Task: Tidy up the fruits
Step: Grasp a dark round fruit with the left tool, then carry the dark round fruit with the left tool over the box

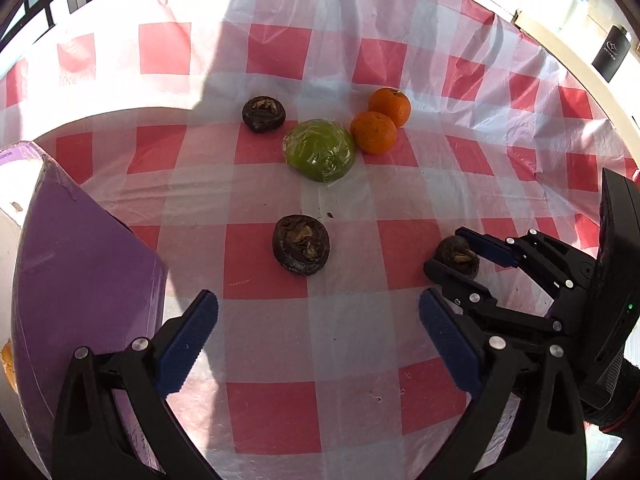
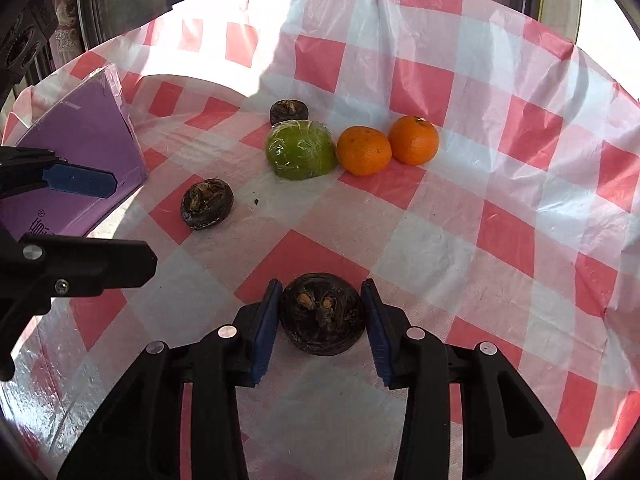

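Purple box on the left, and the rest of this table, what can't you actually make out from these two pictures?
- Purple box: its contents; the left wrist view shows only its outer wall, cut by the frame edge.
- Dark fruit in the right claw: its underside, and whether the pads squeeze it yet.
- Farthest dark fruit: its lower part, hidden behind the wrapped green fruit in the right wrist view.
- Black item beyond the table: its logo is too small to read.

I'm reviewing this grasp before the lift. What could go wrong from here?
1. The right tongs straddle the nearest dark fruit; the left pad touches, but a gap shows on the right, so it may slip.
2. The plastic tablecloth is wrinkled and could snag.
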Tool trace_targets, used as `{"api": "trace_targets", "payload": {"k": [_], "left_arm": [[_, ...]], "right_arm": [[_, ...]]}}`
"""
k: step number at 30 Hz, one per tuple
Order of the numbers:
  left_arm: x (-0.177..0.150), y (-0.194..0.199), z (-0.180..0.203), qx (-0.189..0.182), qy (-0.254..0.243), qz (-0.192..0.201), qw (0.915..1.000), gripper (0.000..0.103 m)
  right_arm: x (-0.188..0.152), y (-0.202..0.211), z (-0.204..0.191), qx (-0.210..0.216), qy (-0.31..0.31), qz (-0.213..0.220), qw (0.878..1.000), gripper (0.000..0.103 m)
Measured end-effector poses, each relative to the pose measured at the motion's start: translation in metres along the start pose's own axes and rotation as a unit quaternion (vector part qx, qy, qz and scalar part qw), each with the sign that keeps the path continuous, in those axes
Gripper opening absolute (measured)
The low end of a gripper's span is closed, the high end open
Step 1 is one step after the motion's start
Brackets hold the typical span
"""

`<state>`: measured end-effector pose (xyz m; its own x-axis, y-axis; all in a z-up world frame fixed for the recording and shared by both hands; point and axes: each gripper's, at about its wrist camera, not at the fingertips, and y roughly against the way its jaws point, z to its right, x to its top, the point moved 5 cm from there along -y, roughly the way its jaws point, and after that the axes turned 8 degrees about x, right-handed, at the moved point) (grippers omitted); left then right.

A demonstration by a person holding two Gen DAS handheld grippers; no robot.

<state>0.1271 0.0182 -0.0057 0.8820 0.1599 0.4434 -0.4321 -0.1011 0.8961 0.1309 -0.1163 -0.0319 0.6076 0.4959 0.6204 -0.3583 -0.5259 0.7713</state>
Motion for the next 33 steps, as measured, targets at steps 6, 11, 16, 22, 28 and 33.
{"api": "trace_targets", "payload": {"k": [6, 11, 16, 22, 28, 33], "left_arm": [[0.018, -0.034, 0.005, 0.022, 0.002, -0.004, 0.9998, 0.085], [0.023, -0.044, 0.006, 0.04, 0.012, -0.003, 0.9991, 0.072], [0.017, -0.033, 0.015, 0.023, -0.02, 0.0, 0.9995, 0.037], [-0.016, -0.003, 0.027, -0.027, -0.036, -0.005, 0.999, 0.037], [-0.069, 0.032, 0.042, -0.08, -0.088, -0.015, 0.9928, 0.037], [-0.098, 0.064, 0.048, -0.109, -0.135, -0.013, 0.9848, 0.037]], "right_arm": [[-0.048, 0.044, 0.021, -0.032, -0.057, -0.006, 0.998, 0.04], [-0.067, 0.063, 0.018, -0.049, -0.08, -0.005, 0.996, 0.04], [-0.073, 0.073, 0.012, -0.059, -0.125, 0.006, 0.99, 0.04], [-0.079, 0.078, -0.004, -0.057, -0.174, 0.007, 0.983, 0.04], [-0.094, 0.082, -0.025, -0.067, -0.223, -0.008, 0.972, 0.04], [-0.108, 0.092, -0.042, -0.076, -0.283, -0.009, 0.956, 0.04]]}}
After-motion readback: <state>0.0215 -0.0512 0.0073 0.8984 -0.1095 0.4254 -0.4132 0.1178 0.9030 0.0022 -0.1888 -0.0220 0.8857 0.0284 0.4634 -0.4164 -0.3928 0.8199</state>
